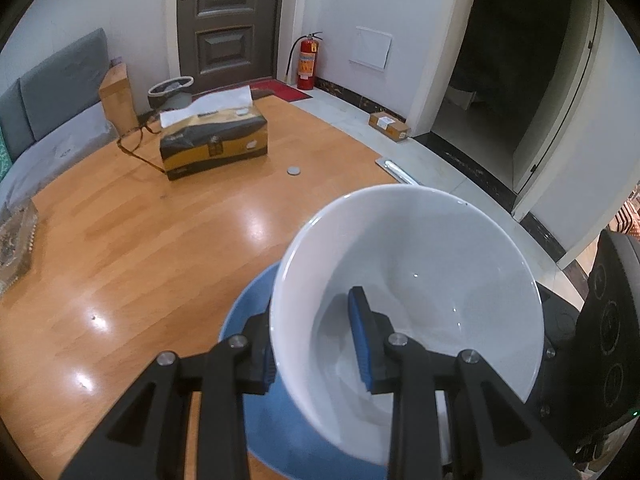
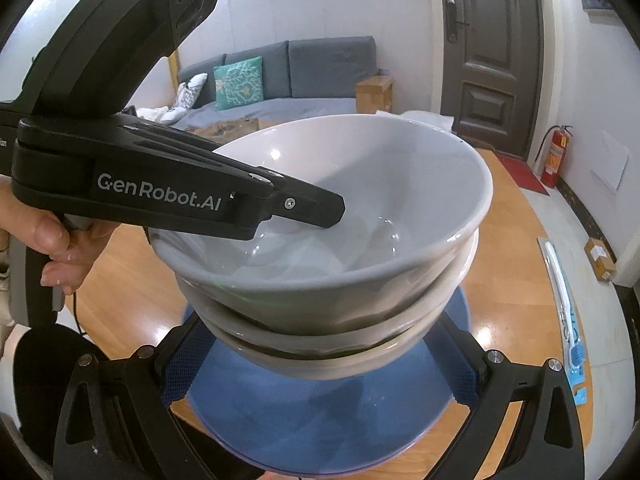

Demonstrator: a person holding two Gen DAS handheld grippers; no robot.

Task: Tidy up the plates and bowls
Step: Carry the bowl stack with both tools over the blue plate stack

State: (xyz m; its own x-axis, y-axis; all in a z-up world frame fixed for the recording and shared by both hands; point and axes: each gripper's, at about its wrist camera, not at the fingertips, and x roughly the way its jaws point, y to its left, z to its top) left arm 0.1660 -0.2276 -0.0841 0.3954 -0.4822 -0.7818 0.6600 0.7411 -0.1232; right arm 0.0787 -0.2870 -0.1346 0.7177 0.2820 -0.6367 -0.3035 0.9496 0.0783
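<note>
Wooden table [image 1: 120, 240] fills the foreground of a living room, with a grey sofa [image 2: 312, 68] and a dark door [image 1: 228, 16] behind it.

**Left gripper** [image 1: 316, 340]. The jaws stand narrowly apart and are clamped on the wall of the top bowl [image 1: 420, 280]: one blue pad [image 1: 362, 340] lies against the inside face, the other finger sits outside the rim. In the right wrist view this gripper reaches in from the left, its tip inside the bowl, with a hand [image 2: 60, 252] on the grip.

**Right gripper** [image 2: 320, 364]. The jaws are spread wide, one finger on each side of the lowest bowl of the stack [image 2: 332, 320]. The blue pads stand level with that bowl's wall. Whether they press on it or only flank it cannot be told from either view.

**Bowls.** Three white bowls appear nested, the top one sitting slightly askew in the second. The stack is directly above a blue plate [image 2: 320, 420], which lies on the table at its near edge. Contact between the stack's foot and the plate is not visible.

**Surroundings.** Well apart on the table: a tissue box [image 1: 214, 144], with glasses [image 1: 138, 140] beside it. A fire extinguisher [image 1: 308, 62] stands by the door.

**Step in hand (judged).** The stack of bowls is being set on the plate, with the left gripper steadying the top bowl.

**Next move calls for.**
1. Seat the stack centred on the plate.
2. Level the top bowl in its nest before letting go.
3. Release the inner pad without dragging the rim; a sideways pull could tip the top bowl.
4. Draw the right fingers outward clear of the lowest bowl.
</note>
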